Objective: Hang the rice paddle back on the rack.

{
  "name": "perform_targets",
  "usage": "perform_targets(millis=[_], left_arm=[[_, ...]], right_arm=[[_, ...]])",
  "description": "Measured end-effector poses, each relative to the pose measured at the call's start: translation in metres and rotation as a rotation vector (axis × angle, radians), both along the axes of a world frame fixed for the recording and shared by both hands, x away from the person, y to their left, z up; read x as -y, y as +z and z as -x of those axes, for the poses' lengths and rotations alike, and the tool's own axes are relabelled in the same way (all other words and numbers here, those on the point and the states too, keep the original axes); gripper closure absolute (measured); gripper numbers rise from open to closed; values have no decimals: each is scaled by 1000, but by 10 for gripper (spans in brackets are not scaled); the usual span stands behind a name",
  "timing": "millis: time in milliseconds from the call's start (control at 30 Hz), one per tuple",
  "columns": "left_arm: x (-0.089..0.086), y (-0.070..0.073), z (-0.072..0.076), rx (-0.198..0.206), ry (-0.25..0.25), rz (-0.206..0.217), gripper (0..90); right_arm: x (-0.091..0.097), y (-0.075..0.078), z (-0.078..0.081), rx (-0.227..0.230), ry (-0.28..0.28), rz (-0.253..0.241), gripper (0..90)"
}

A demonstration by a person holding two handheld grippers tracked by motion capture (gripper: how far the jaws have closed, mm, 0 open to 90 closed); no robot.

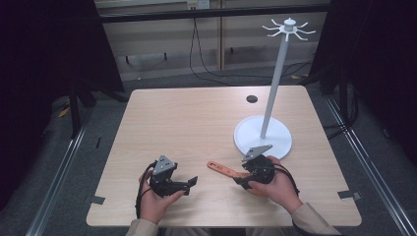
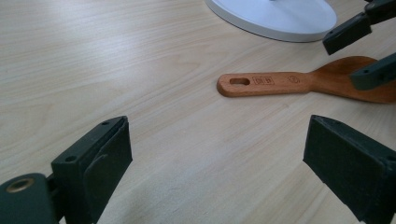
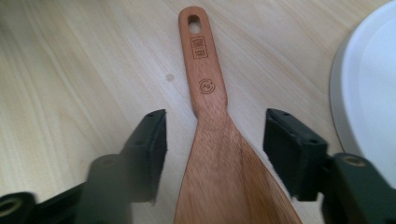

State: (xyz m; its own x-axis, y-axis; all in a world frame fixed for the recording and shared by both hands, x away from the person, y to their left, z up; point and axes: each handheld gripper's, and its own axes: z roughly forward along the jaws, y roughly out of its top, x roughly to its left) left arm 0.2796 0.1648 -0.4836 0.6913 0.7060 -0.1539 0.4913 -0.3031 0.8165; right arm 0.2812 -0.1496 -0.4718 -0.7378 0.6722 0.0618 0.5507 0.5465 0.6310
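Note:
A wooden spatula (image 1: 223,170) lies flat on the light wooden table (image 1: 196,118), its handle with a hanging hole pointing left. My right gripper (image 1: 240,178) is open. Its jaws straddle the wide blade of the spatula (image 3: 210,154), one on each side, with a gap between each pad and the wood. My left gripper (image 1: 191,184) is held to the left of the spatula, open with nothing between its jaws (image 2: 217,158). In the left gripper view the spatula (image 2: 280,84) lies ahead, and the right gripper's fingertips (image 2: 364,51) flank the blade.
A white stand with a round base (image 1: 263,137), a tall pole (image 1: 275,78) and a ring of hooks on top (image 1: 289,27) rises just behind the right hand. A dark cable hole (image 1: 252,99) sits near the table's far edge. Dark curtains flank the table.

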Motion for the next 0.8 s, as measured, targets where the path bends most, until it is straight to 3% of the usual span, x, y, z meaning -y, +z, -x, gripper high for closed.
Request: perform_targets(millis=[233, 433, 500, 667, 800], left_arm=[[-5, 1, 0, -1, 13, 4, 79], [-8, 0, -1, -5, 21, 9, 80], [-8, 0, -1, -6, 22, 11, 80], [-8, 0, 0, -6, 23, 13, 85], [-8, 0, 0, -7, 26, 15, 84]], right_arm=[[-9, -10, -14, -2, 24, 39, 489], [-18, -16, -18, -38, 50, 69, 579], [-19, -17, -20, -17, 63, 67, 632], [-17, -13, -19, -57, 62, 91, 673], [-5, -14, -11, -52, 56, 80, 673]])
